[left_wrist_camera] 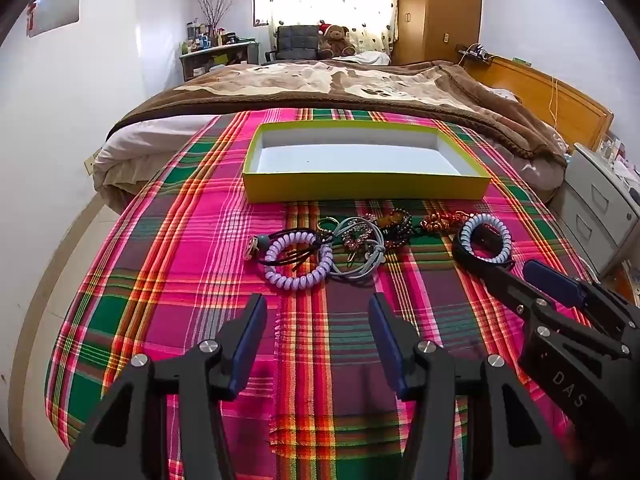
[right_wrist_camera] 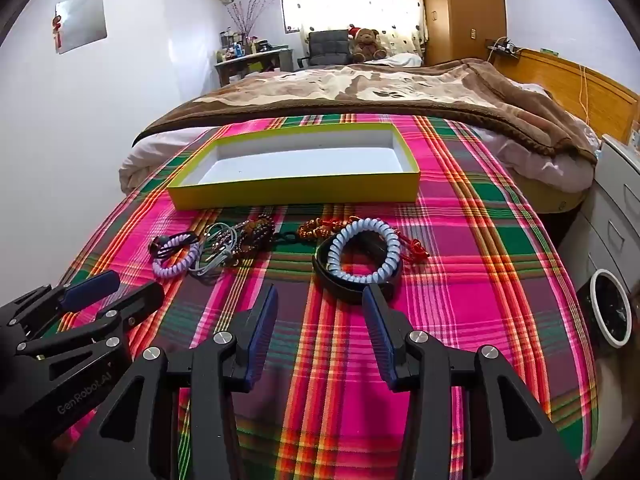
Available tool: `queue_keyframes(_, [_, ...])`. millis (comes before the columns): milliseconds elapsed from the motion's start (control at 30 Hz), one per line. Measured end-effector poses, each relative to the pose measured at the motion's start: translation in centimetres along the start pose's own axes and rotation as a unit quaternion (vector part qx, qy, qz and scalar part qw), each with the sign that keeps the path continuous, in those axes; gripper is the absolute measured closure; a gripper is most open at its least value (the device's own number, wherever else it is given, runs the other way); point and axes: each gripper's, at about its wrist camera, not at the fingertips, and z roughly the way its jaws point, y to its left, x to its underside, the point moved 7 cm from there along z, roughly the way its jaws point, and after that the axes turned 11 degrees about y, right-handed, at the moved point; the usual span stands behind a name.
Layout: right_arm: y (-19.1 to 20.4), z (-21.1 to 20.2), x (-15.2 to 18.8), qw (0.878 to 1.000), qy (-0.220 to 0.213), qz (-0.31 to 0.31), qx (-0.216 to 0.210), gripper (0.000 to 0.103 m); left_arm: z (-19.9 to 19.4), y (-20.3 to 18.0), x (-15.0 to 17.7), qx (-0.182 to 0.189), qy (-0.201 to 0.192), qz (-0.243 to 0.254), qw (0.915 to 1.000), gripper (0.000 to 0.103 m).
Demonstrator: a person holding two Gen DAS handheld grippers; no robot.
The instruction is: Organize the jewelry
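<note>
jewelry (left_wrist_camera: 352, 240) lies in a row on the plaid cloth (left_wrist_camera: 180, 248), just before the empty yellow box (left_wrist_camera: 366, 190) meant for it; left gripper (left_wrist_camera: 318, 312) and right gripper (right_wrist_camera: 320, 300) hover wide, holding nothing

Open box (left_wrist_camera: 366, 188) sits on the cloth (left_wrist_camera: 192, 280), toward the blanket (left_wrist_camera: 320, 84). Jewelry pile (left_wrist_camera: 360, 236) lies just in front of it. Spiral hair tie (right_wrist_camera: 364, 254) lies right of pile.

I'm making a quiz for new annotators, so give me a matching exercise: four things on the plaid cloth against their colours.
Things:
1. shallow box
2. coil hair tie by the left gripper
3. coil hair tie by the right gripper
4. band under that tie

Colours:
A. pale blue
B. black
C. yellow outside, white inside
D. lilac

Pairs: 1-C, 2-D, 3-A, 4-B
</note>
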Motion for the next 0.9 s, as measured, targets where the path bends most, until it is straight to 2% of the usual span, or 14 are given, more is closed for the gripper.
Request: queue_keyframes(900, [0.21, 0.34, 0.04, 1.000, 0.004, -0.006, 0.008, 0.058, 0.31, 0.30, 0.18, -0.002, 0.004, -0.009, 1.0000, 0.048])
